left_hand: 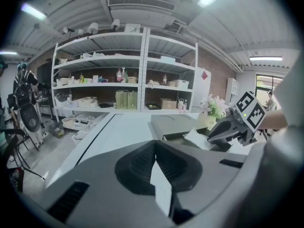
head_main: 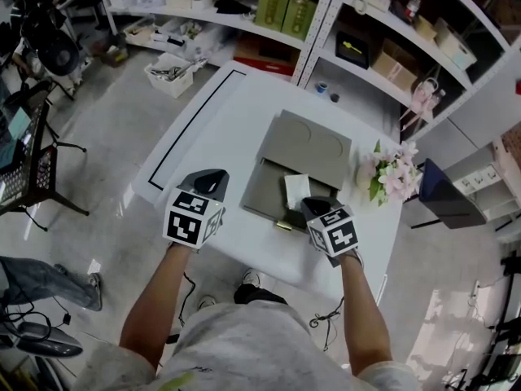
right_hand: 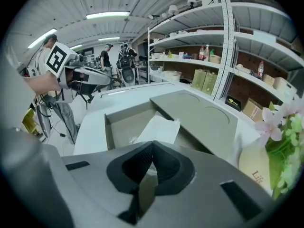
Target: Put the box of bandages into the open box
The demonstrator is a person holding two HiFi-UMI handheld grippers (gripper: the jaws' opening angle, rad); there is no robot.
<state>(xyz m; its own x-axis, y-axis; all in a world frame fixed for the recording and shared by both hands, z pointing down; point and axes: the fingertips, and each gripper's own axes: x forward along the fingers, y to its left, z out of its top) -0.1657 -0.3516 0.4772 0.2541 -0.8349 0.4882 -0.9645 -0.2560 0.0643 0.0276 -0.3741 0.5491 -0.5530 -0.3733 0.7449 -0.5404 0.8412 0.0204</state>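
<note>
Left gripper (head_main: 210, 182): jaws pressed together, nothing between them. It sits over bare white table (head_main: 232, 125), left of the open box (head_main: 262, 192) and clear of it. Its own view shows the same, with the closed tips (left_hand: 154, 148) aimed across the table toward the shelves (left_hand: 123, 87).

Right gripper (head_main: 309, 206): jaws also pressed together and empty. Its tips sit at the near edge of the open box, just beside the near end of the bandage box (head_main: 297, 190). Can't tell whether they touch it. In its own view the tips (right_hand: 151, 146) point straight into the open box (right_hand: 121, 122).

Bandage box: white, lying inside the open box toward its right side, a bit tilted. It's visible just ahead of the right jaws (right_hand: 159, 127) and also from the left gripper view (left_hand: 197, 137).

Open box: grey-brown, on the white table. Its lid (head_main: 308, 143) is flipped back flat on the far side, with two round recesses showing on the inside face (right_hand: 202, 115).

Marker cubes: one on each gripper, left (head_main: 194, 217) and right (head_main: 334, 233), both facing up at the head camera.

Around it: a pot of pale pink flowers (head_main: 395, 173) stands on the table just right of the lid, near the table's right edge. It's close on the right in the right gripper view (right_hand: 280, 127). Shelves stacked with boxes and bottles (head_main: 358, 31) stand beyond the table. The floor is grey.
</note>
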